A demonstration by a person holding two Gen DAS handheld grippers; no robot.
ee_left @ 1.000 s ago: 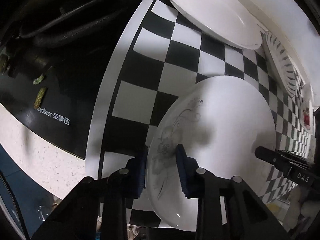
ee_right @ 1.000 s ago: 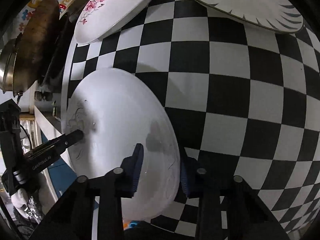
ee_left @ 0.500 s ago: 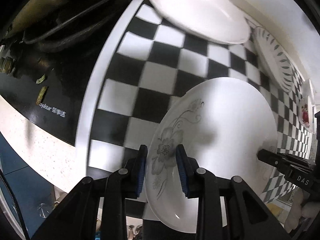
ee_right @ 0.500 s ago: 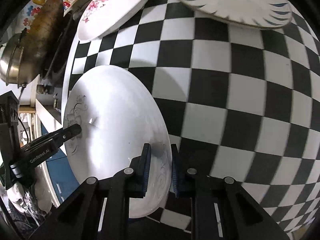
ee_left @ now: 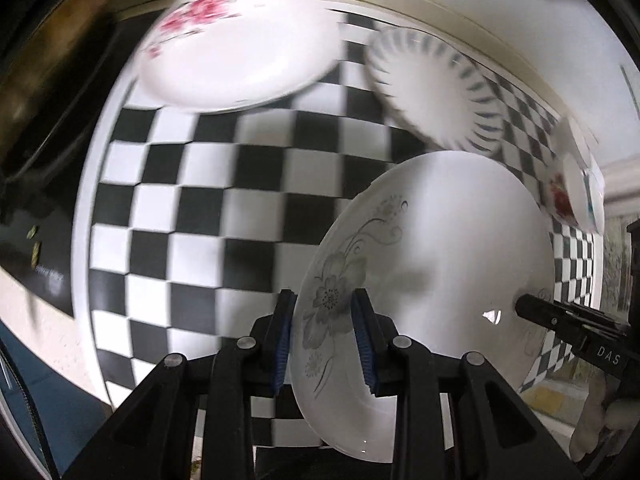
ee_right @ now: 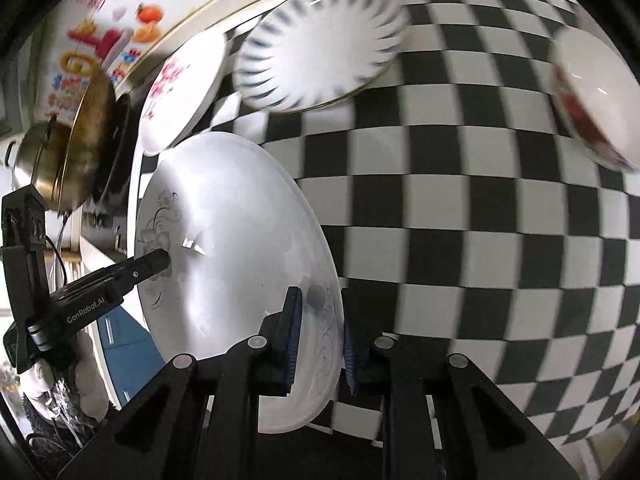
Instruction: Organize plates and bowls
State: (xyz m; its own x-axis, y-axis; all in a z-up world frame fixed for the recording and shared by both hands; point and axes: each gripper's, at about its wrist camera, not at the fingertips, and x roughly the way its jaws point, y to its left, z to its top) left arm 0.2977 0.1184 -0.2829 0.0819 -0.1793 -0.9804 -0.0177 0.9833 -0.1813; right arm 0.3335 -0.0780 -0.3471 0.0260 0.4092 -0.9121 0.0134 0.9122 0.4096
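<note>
A white plate with a grey flower print (ee_left: 432, 248) is held in the air over the checkered cloth by both grippers. My left gripper (ee_left: 323, 334) is shut on its near rim. My right gripper (ee_right: 318, 334) is shut on the opposite rim; the plate fills the left of that view (ee_right: 232, 256). A pink-flower plate (ee_left: 236, 48) and a blue-striped plate (ee_left: 432, 88) lie at the back of the cloth. They also show in the right wrist view: pink-flower plate (ee_right: 180, 92), striped plate (ee_right: 320, 44). A bowl with red flowers (ee_right: 592, 96) sits at the right.
The black-and-white checkered cloth (ee_left: 224, 216) covers the counter. A stove with a wok (ee_right: 88, 136) and a steel pot (ee_right: 32, 160) stands left of the cloth. A light wall runs behind the plates.
Both grippers have lifted the grey-flower plate higher and tipped forward, so more of the far plates, bowl and wall come into view. The right gripper closed onto the rim about a second ago.
</note>
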